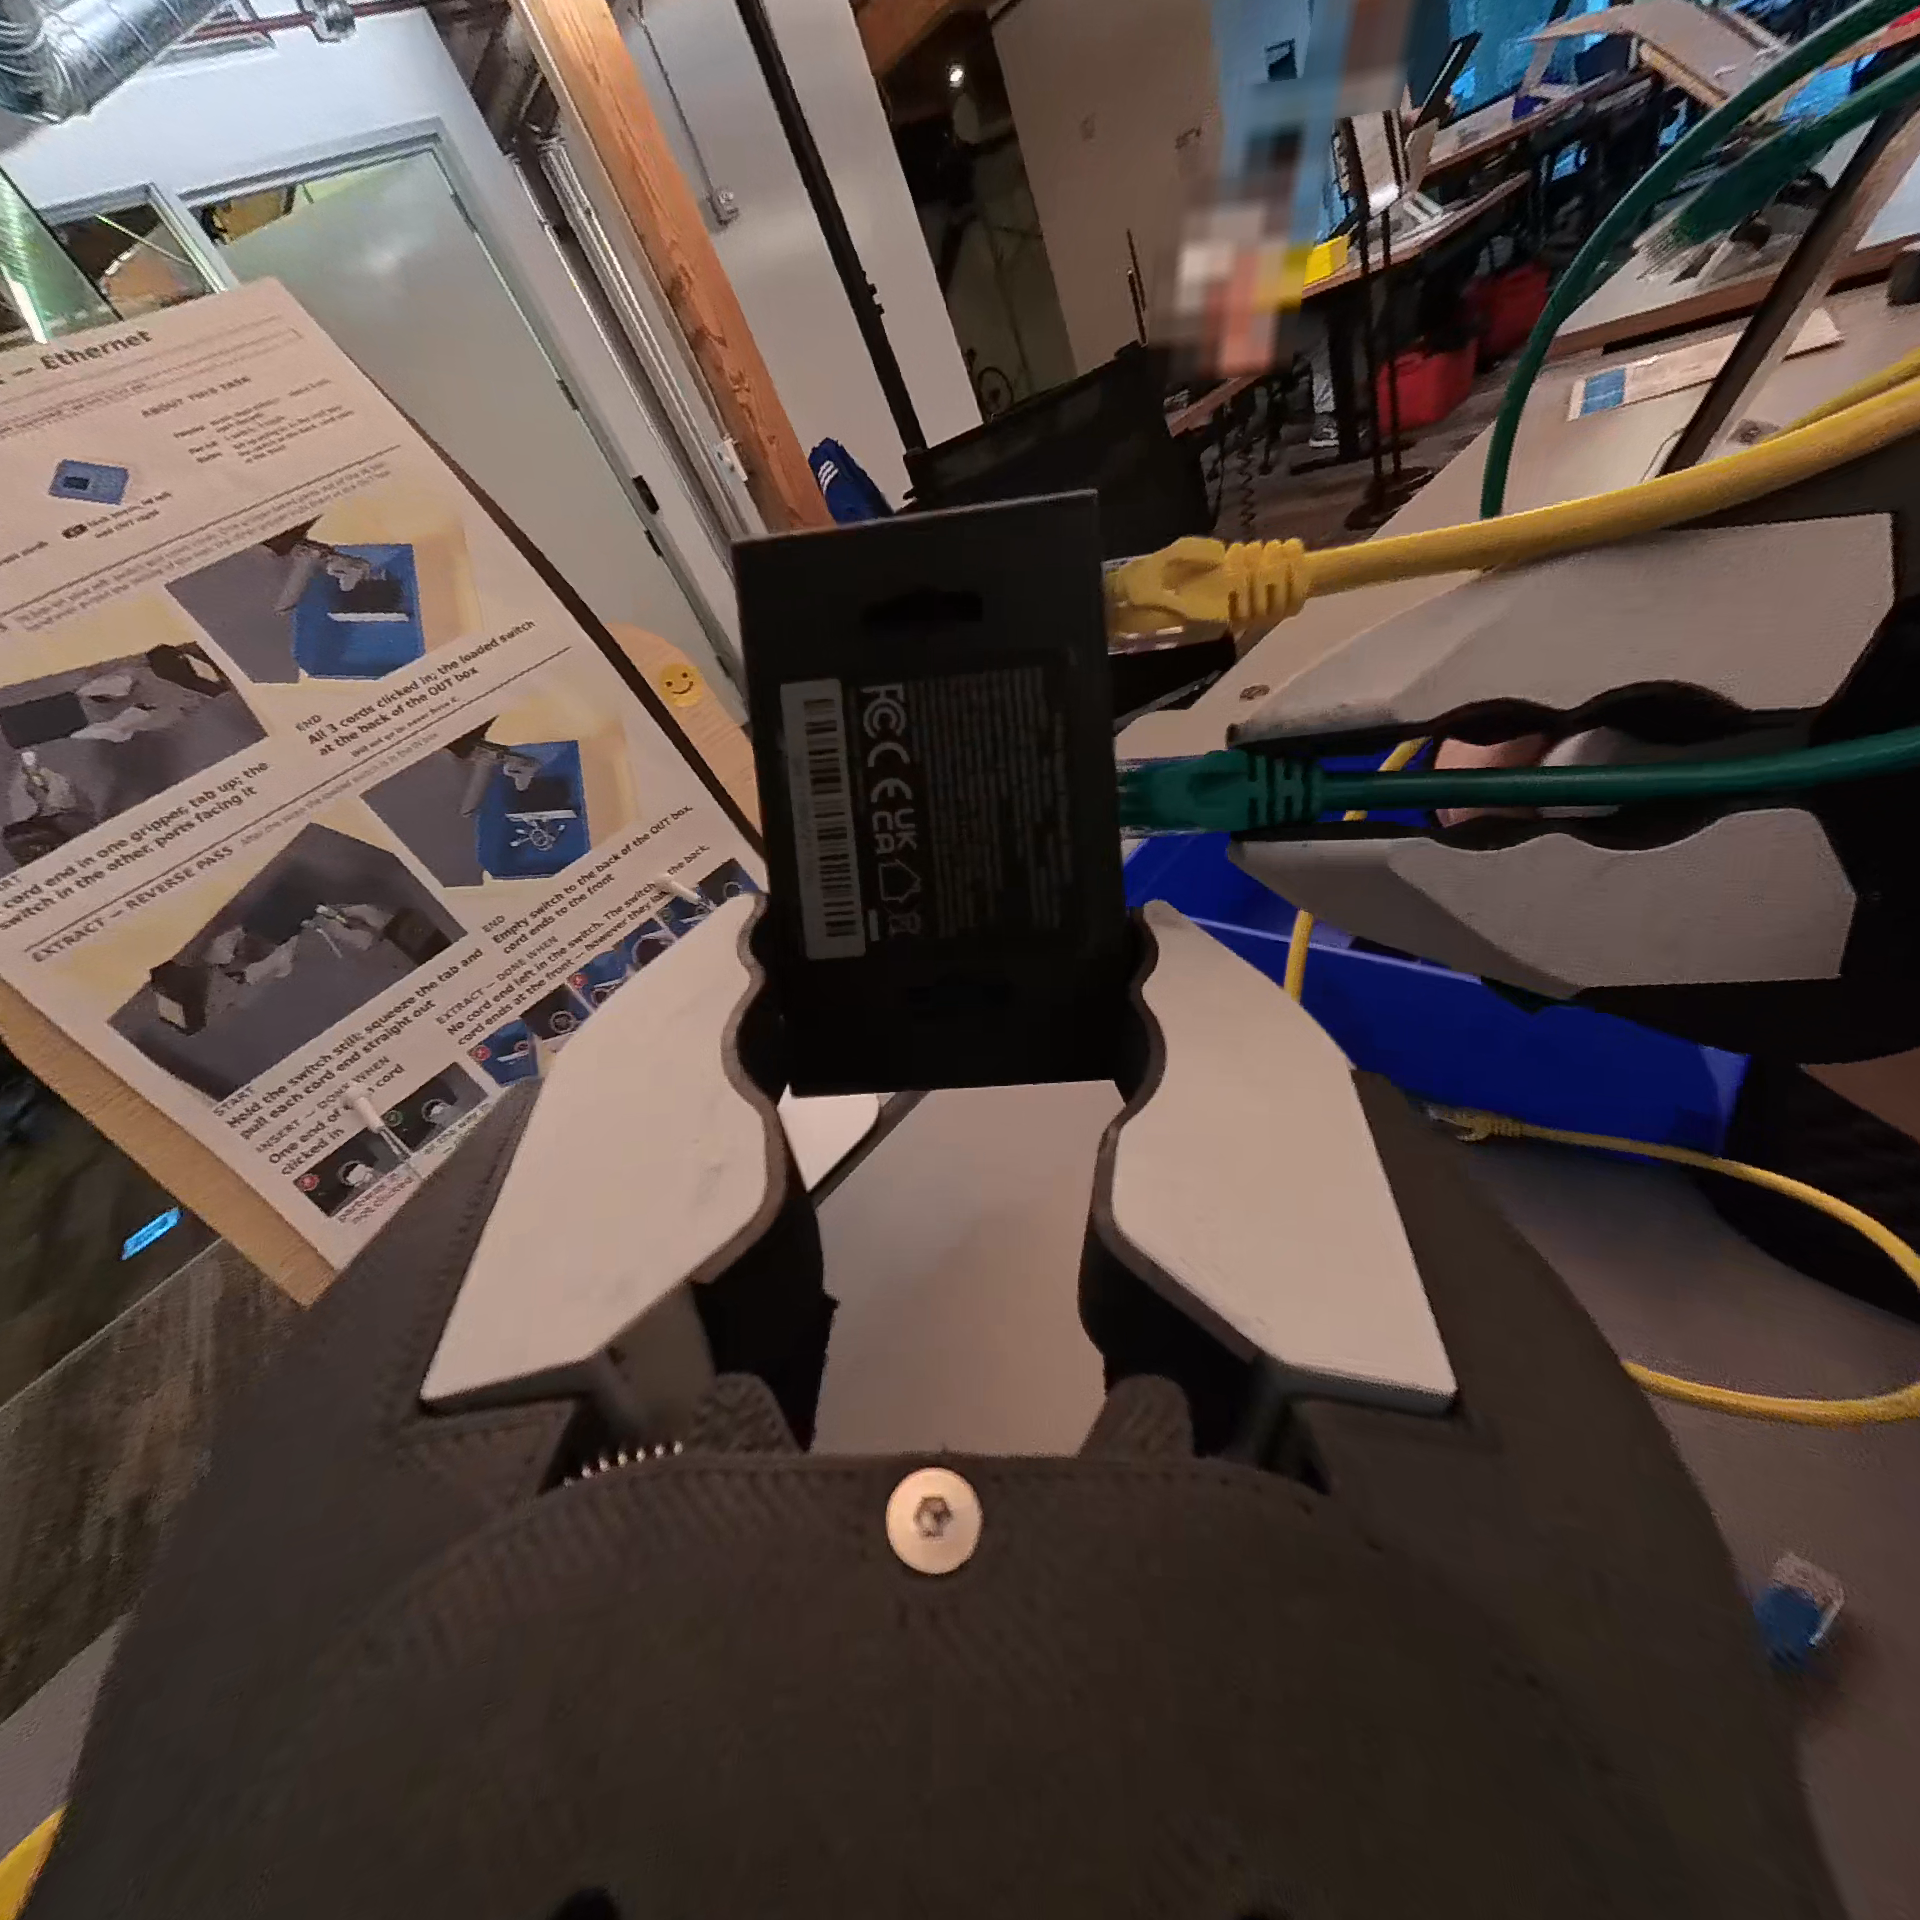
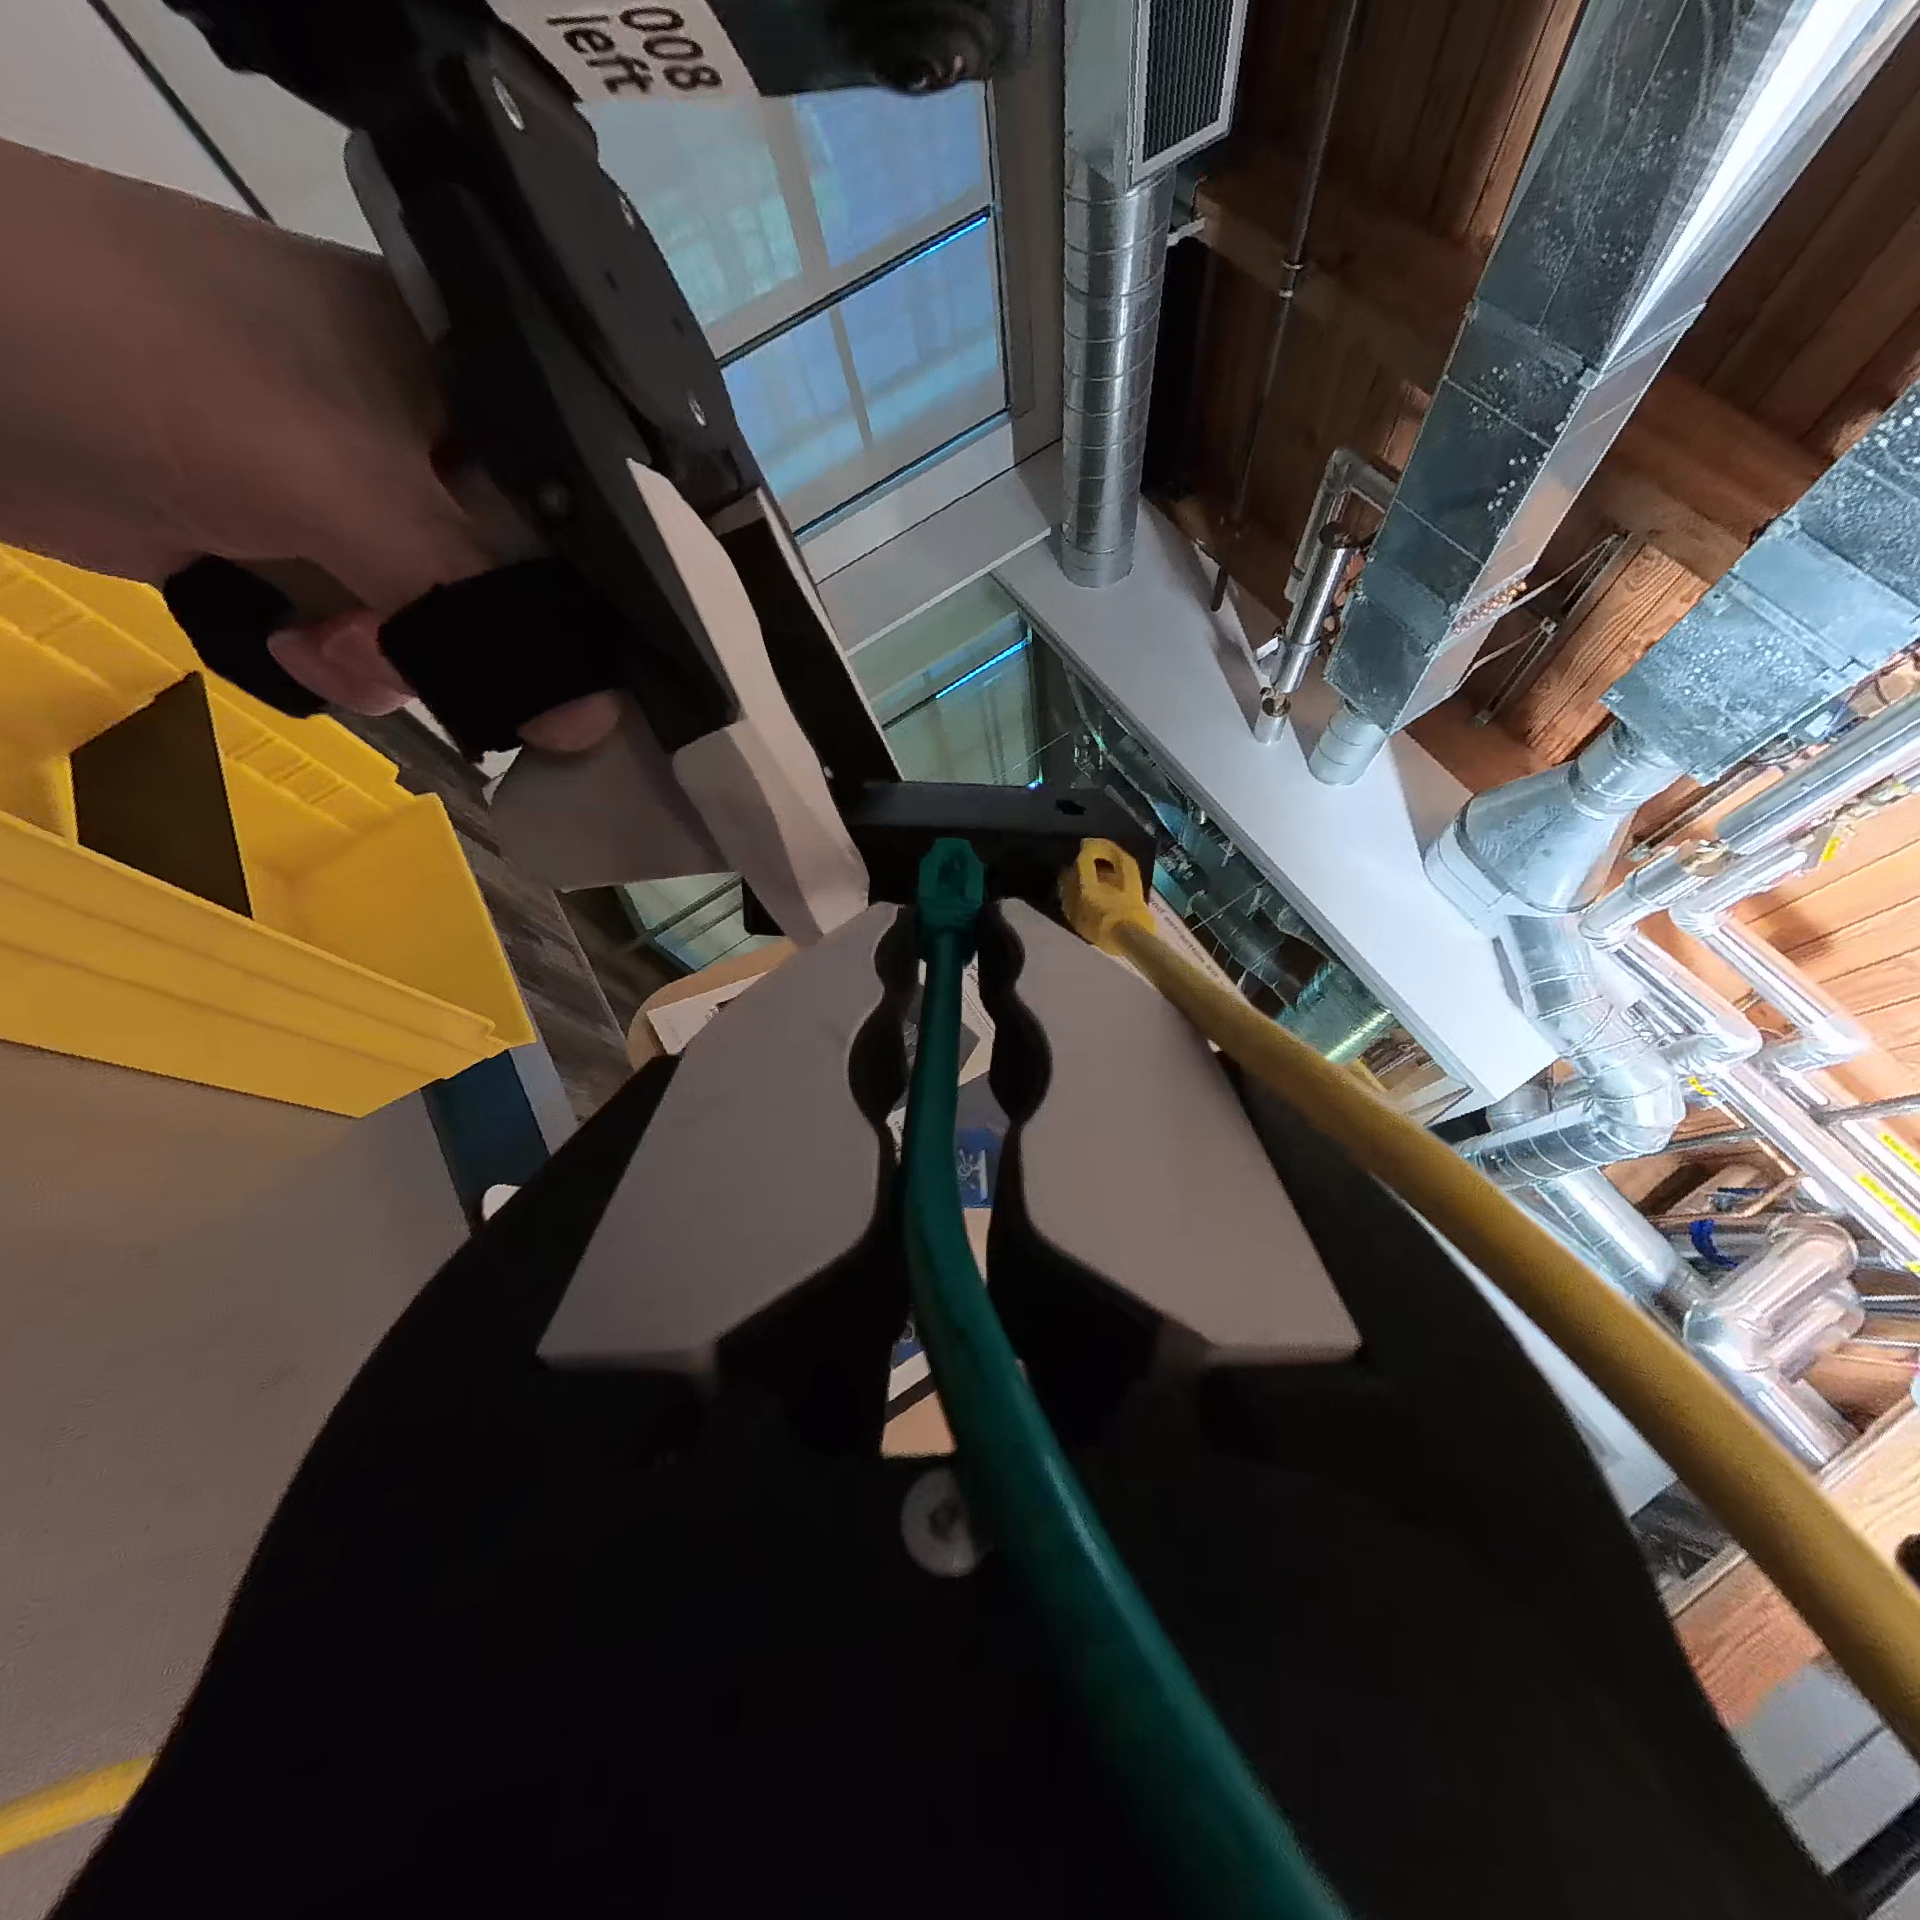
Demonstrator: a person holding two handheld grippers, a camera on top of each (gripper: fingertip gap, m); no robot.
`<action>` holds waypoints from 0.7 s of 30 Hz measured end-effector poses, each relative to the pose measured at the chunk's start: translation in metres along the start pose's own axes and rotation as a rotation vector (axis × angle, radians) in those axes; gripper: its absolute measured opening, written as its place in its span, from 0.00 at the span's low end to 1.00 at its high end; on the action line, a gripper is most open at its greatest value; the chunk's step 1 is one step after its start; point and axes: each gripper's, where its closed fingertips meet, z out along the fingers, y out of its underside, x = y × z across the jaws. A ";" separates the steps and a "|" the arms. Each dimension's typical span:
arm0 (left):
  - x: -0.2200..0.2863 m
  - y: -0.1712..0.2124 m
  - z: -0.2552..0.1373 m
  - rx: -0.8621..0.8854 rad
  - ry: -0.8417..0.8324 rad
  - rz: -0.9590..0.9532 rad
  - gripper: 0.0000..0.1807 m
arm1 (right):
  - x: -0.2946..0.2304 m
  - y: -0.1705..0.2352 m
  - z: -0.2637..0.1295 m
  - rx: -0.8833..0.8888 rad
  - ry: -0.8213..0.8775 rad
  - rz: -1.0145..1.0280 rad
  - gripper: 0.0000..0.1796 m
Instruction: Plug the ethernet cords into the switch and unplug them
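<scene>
My left gripper (image 1: 945,977) is shut on the lower end of the black switch (image 1: 935,810) and holds it upright in the air, label side to the camera. A yellow cord's plug (image 1: 1195,592) and a green cord's plug (image 1: 1184,795) sit in ports on the switch's right side. My right gripper (image 1: 1247,790) comes in from the right, jaws closed on the green cord just behind its plug. In the right wrist view the green cord (image 2: 940,1039) runs between the right gripper's (image 2: 945,920) fingers to the switch (image 2: 997,821), with the yellow plug (image 2: 1101,883) beside it.
An instruction sheet (image 1: 260,727) on a wooden board stands at the left. A blue bin (image 1: 1455,997) sits below the right gripper. A thin yellow cord (image 1: 1766,1247) and a blue plug (image 1: 1797,1631) lie on the table. A yellow bin (image 2: 208,883) is at the left.
</scene>
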 end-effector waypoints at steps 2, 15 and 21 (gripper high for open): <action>0.000 0.000 0.000 0.000 -0.011 0.010 0.34 | 0.000 0.000 0.000 0.004 0.004 0.012 0.07; -0.009 0.007 0.006 -0.014 -0.056 -0.027 0.33 | -0.002 0.010 0.008 -0.025 0.000 0.089 0.07; -0.078 0.055 0.017 -0.094 -0.259 -0.256 0.33 | -0.035 0.060 0.027 -0.248 -0.200 0.393 0.13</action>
